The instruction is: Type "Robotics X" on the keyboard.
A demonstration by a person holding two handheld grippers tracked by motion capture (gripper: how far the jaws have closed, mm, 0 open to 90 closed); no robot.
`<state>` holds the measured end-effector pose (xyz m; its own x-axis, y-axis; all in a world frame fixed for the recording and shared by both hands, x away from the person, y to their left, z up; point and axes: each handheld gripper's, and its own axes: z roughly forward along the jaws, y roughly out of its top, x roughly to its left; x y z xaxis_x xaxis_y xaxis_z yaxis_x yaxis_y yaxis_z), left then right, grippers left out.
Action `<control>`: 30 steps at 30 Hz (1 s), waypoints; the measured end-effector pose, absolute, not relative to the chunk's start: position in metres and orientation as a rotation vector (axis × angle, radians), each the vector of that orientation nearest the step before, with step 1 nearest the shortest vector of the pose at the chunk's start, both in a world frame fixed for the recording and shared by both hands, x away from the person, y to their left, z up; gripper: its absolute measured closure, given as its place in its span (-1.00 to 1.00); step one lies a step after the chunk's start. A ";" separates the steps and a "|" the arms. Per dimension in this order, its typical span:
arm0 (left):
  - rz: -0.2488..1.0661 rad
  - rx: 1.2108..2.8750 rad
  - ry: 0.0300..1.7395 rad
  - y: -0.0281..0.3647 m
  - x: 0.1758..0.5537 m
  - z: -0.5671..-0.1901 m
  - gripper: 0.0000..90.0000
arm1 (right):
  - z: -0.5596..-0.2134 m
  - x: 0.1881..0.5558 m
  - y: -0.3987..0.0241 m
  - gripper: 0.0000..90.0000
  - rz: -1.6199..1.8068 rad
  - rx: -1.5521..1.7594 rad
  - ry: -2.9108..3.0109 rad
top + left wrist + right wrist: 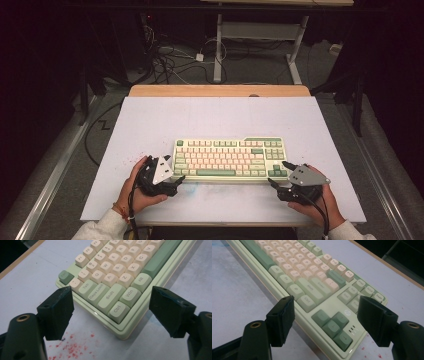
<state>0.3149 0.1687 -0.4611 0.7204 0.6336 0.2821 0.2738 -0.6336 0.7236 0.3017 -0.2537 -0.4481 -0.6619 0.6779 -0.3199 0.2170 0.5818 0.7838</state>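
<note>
step: keyboard [230, 159] approached at both lower corners | left tool [176, 180], right tool [278, 172]: wide open, nothing gripped | next: corners to be clamped evenly

One keyboard [230, 158] lies at the centre of one white table [150, 120], with two grippers, the left gripper [172, 175] at eight o'clock and the right gripper [278, 173] at four o'clock.

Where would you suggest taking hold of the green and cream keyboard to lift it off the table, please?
Probably by its two short ends at once. The keyboard lies flat and long, so one grip would likely tip it. The left gripper and right gripper, both open, already straddle its near corners; each could close across the low case edge from the side.
</note>
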 end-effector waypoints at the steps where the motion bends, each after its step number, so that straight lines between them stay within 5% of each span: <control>1: 0.693 2.251 0.690 0.169 0.315 -0.462 -0.58 | -0.448 0.302 -0.253 -0.32 0.977 0.712 2.197; 5: 0.687 2.260 0.708 0.171 0.313 -0.465 -0.57 | -0.447 0.302 -0.253 -0.22 0.981 0.711 2.195; 12: 0.670 2.270 0.732 0.175 0.309 -0.469 -0.57 | -0.437 0.310 -0.248 0.57 1.048 0.712 2.217; 16: 0.662 2.272 0.744 0.177 0.307 -0.471 -0.56 | -0.435 0.320 -0.241 0.84 1.049 0.719 2.278; 21: 0.652 2.287 0.754 0.178 0.306 -0.474 -0.55 | -0.436 0.332 -0.228 1.00 1.011 0.686 2.339; 30: 0.642 2.279 0.781 0.184 0.304 -0.474 -0.53 | -0.443 0.350 -0.210 1.00 0.950 0.667 2.405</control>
<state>0.3041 0.1844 -0.4739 0.7047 0.6700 0.2337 0.3587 -0.6205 0.6974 0.3502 -0.2103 -0.4425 -0.7730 0.5867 -0.2412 0.2635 0.6429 0.7192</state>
